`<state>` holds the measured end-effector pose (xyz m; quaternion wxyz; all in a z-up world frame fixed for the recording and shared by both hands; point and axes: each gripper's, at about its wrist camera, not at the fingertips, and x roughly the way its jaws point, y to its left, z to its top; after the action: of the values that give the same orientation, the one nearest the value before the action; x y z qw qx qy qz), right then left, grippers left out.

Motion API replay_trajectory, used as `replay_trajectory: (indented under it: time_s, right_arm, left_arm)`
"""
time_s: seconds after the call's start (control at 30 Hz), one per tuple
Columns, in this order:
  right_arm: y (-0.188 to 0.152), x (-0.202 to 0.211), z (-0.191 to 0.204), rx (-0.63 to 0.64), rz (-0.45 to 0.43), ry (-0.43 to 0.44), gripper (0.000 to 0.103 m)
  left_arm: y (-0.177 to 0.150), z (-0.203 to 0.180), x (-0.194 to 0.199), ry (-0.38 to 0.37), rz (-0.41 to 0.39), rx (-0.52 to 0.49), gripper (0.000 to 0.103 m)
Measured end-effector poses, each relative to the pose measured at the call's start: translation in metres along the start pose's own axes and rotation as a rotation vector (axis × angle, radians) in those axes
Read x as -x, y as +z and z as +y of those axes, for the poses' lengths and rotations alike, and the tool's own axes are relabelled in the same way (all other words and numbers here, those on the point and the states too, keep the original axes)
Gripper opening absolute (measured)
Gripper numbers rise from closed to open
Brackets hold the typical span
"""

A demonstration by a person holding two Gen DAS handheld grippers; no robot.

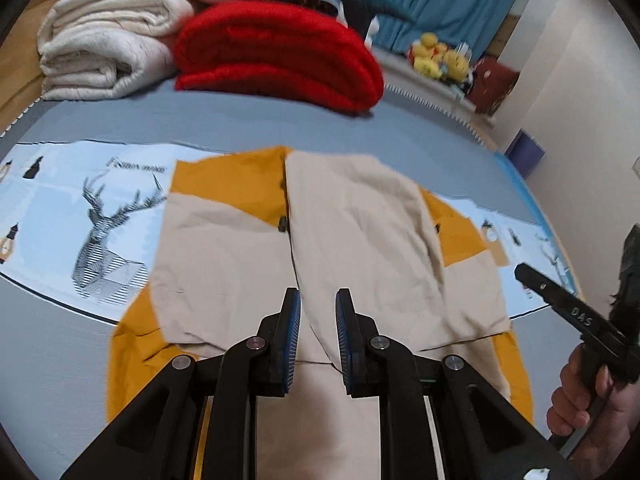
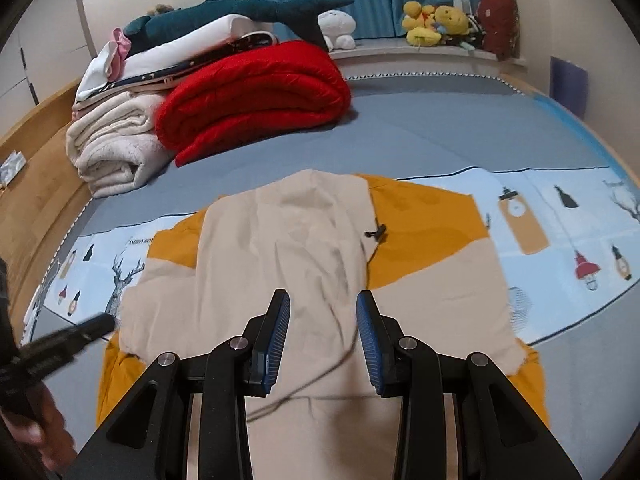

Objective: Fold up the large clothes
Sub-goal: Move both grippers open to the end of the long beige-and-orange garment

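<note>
A large beige and mustard-yellow jacket (image 1: 360,240) lies flat on the bed, with beige sleeves folded over its middle; it also shows in the right wrist view (image 2: 288,248). A black drawstring toggle (image 2: 376,234) lies on it. My left gripper (image 1: 318,304) is open and empty above the jacket's near part. My right gripper (image 2: 323,306) is open and empty above the same garment. The right gripper's body also shows at the right edge of the left wrist view (image 1: 568,308).
The bed has a grey sheet (image 2: 440,128) with a light blue printed band (image 2: 560,232). A folded red blanket (image 2: 256,96), cream blankets (image 2: 116,148) and stacked bedding stand at the far side. Plush toys (image 2: 436,24) sit on the window ledge.
</note>
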<state>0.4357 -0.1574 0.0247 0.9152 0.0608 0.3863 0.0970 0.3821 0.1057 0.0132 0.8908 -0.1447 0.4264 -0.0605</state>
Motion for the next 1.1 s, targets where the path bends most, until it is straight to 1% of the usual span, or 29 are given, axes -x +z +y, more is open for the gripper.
replay_trajectory:
  time_s: [0.03, 0.1, 0.13, 0.23, 0.3, 0.4, 0.47, 0.53, 0.57, 0.63, 0.7, 0.8, 0.9, 0.97, 1.03, 1.07, 1.1]
  right_arm:
    - [-0.002, 0.008, -0.004, -0.006, -0.009, -0.001, 0.036]
    - [-0.008, 0.019, -0.011, -0.015, -0.028, -0.003, 0.036]
    - [-0.012, 0.022, -0.012, -0.018, -0.036, -0.007, 0.036]
    - [-0.021, 0.033, -0.024, -0.028, -0.067, -0.032, 0.036]
    - [-0.021, 0.038, -0.033, -0.034, -0.083, -0.041, 0.036]
    - [-0.012, 0.047, -0.043, -0.019, -0.113, -0.037, 0.034]
    - [0.0, 0.059, -0.048, -0.005, -0.137, -0.027, 0.028]
    - [0.013, 0.082, -0.054, -0.006, -0.186, -0.004, 0.024]
    - [0.018, 0.094, -0.056, -0.001, -0.207, -0.004, 0.019]
    - [0.021, 0.126, -0.062, 0.008, -0.252, -0.009, 0.015]
    - [0.015, 0.155, -0.07, 0.015, -0.268, 0.007, 0.015]
    - [-0.013, 0.206, -0.092, 0.045, -0.271, -0.004, 0.015]
    - [-0.053, 0.237, -0.121, 0.056, -0.225, -0.017, 0.016]
    - [-0.085, 0.245, -0.141, 0.055, -0.171, -0.036, 0.016]
    - [-0.114, 0.24, -0.16, 0.034, -0.094, -0.042, 0.016]
    - [-0.131, 0.234, -0.17, 0.013, -0.04, -0.044, 0.016]
    - [-0.152, 0.224, -0.183, -0.029, 0.018, -0.047, 0.016]
  left_arm:
    - [-0.003, 0.006, 0.009, -0.01, -0.025, 0.008, 0.016]
    - [-0.01, 0.014, 0.019, 0.003, -0.05, 0.019, 0.016]
    - [-0.013, 0.02, 0.019, 0.024, -0.035, 0.034, 0.015]
    - [-0.016, 0.027, 0.019, 0.004, -0.02, 0.056, 0.013]
    - [-0.012, 0.025, 0.021, 0.018, -0.03, 0.015, 0.012]
    - [-0.002, 0.022, 0.033, 0.028, -0.074, -0.048, 0.009]
    - [0.006, 0.025, 0.044, 0.011, -0.099, -0.04, 0.007]
    - [0.006, 0.029, 0.058, -0.005, -0.096, -0.009, 0.005]
    - [0.002, 0.032, 0.07, -0.008, -0.089, 0.0, 0.005]
    - [-0.01, 0.036, 0.091, -0.007, -0.083, -0.009, 0.005]
    - [-0.028, 0.042, 0.118, 0.0, -0.082, -0.036, 0.005]
    - [-0.062, 0.06, 0.148, 0.006, -0.053, -0.06, 0.005]
    - [-0.1, 0.078, 0.165, 0.032, -0.002, -0.05, 0.005]
    - [-0.127, 0.09, 0.17, 0.05, 0.016, -0.022, 0.005]
    - [-0.144, 0.105, 0.169, 0.061, 0.073, 0.054, 0.005]
    - [-0.148, 0.11, 0.172, 0.033, 0.07, 0.087, 0.005]
    - [-0.151, 0.112, 0.172, 0.018, 0.075, 0.099, 0.005]
